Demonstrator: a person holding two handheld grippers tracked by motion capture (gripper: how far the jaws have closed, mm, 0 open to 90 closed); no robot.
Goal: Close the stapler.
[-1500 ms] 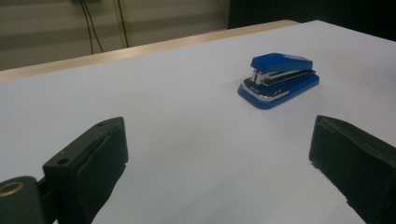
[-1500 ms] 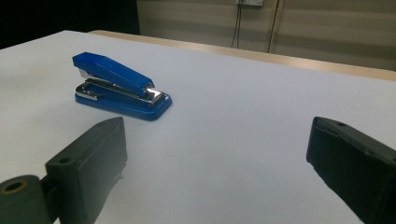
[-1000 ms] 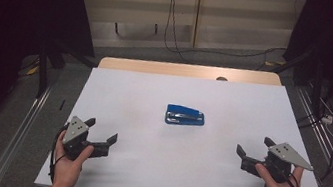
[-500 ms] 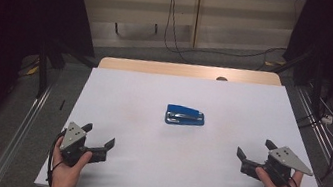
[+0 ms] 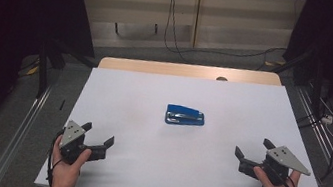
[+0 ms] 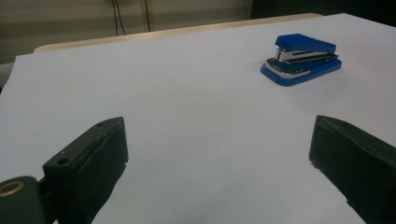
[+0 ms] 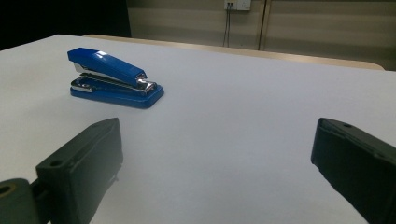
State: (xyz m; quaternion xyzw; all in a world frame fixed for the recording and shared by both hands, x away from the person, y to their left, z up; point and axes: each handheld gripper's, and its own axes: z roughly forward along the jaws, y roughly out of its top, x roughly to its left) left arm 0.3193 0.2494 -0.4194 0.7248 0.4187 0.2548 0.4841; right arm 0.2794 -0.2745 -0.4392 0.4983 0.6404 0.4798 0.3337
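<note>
A blue stapler lies flat near the middle of the white table top. It appears far right in the left gripper view and far left in the right gripper view. My left gripper is held near the front left corner, open, with nothing between its jaws. My right gripper hovers near the front right edge, also open and empty. Both are well short of the stapler.
A bare wooden strip runs along the table's far edge. Cables trail on the floor behind, and metal rails flank the table on both sides.
My left gripper has drifted slightly back toward the front edge. The right gripper and the stapler have hardly moved.
</note>
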